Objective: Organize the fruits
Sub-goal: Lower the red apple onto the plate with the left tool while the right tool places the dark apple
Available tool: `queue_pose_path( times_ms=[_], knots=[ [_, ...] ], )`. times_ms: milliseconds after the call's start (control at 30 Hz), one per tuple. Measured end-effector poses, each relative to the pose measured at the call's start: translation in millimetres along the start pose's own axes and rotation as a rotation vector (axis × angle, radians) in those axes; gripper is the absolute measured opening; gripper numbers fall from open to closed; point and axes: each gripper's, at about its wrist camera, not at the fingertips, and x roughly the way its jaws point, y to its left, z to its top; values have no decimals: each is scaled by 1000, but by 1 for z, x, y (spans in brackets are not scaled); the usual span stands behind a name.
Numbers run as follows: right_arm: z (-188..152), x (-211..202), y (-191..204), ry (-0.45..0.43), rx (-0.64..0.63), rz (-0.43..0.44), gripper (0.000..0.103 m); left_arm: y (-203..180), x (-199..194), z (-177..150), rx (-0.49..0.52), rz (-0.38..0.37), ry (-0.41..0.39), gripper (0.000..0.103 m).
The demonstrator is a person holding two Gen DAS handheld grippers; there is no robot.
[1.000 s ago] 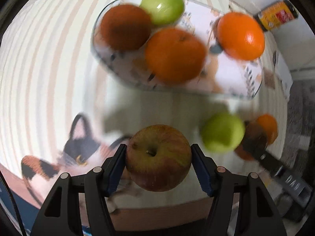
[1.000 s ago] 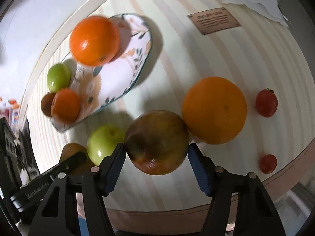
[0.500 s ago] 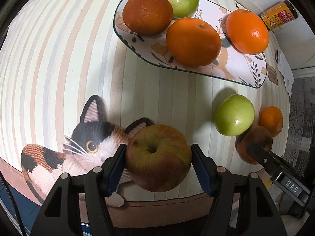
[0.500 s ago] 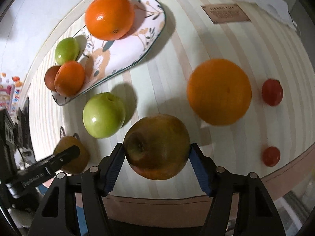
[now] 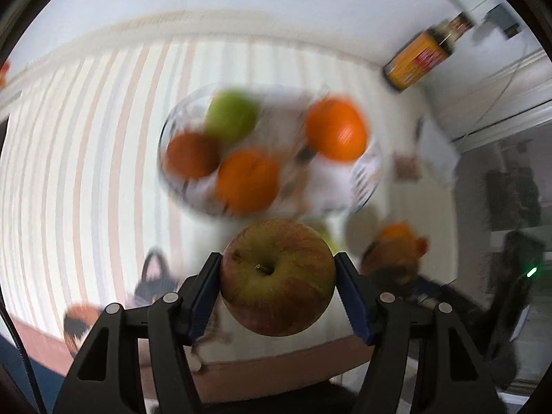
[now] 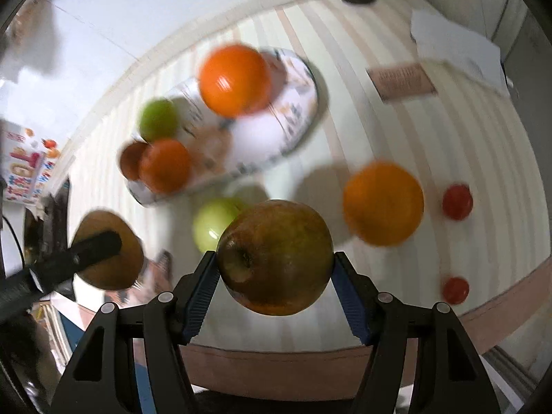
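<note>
My left gripper (image 5: pixel 277 283) is shut on a red-green apple (image 5: pixel 277 276), held above the striped mat in front of the patterned plate (image 5: pixel 365 179). The plate holds a green apple (image 5: pixel 231 117) and three oranges (image 5: pixel 336 132). My right gripper (image 6: pixel 276 276) is shut on a darker red-green apple (image 6: pixel 276 257), also lifted. In the right wrist view a loose green apple (image 6: pixel 210 222) and a large orange (image 6: pixel 383 203) lie on the mat, and the plate (image 6: pixel 300 110) lies beyond. The left gripper with its apple (image 6: pixel 107 252) shows at the left.
Two small red tomatoes (image 6: pixel 457 201) (image 6: pixel 455 289) lie near the mat's right edge. A brown bottle (image 5: pixel 424 57) lies at the back by the wall. A brown card (image 6: pixel 402 81) and white paper (image 6: pixel 452 46) sit at the far right. A cat print (image 5: pixel 155 276) marks the mat's front left.
Both grippers have lifted and tilted up with their apples; the views are blurred by motion and now show the back wall and bottle. Both grips are unchanged.
</note>
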Motion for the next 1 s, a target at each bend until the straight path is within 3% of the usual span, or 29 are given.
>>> queue_pose_path(
  times_ms=[167, 433, 567, 633, 667, 733, 767, 867, 1000],
  knots=[
    [34, -8, 9, -46, -16, 24, 68, -15, 0, 66, 59, 37, -27, 62],
    [79, 32, 22, 4, -23, 5, 68, -16, 63, 124, 80, 139, 107, 62],
    [82, 45, 22, 39, -13, 21, 69, -6, 85, 128, 52, 165, 170, 63],
    [85, 51, 19, 58, 8, 35, 70, -2, 84, 129, 27, 154, 157, 67],
    [85, 55, 17, 81, 24, 49, 71, -2, 81, 131, 27, 169, 141, 74],
    [86, 55, 13, 95, 41, 76, 96, -1, 71, 134, 26, 170, 115, 89],
    [86, 52, 13, 95, 44, 76, 97, 0, 68, 135, 20, 162, 112, 92],
    [88, 41, 12, 83, 44, 74, 97, 9, 55, 131, 0, 147, 93, 92],
    [93, 28, 12, 61, 3, -15, 97, 20, 45, 119, -22, 152, 73, 92]
  ],
)
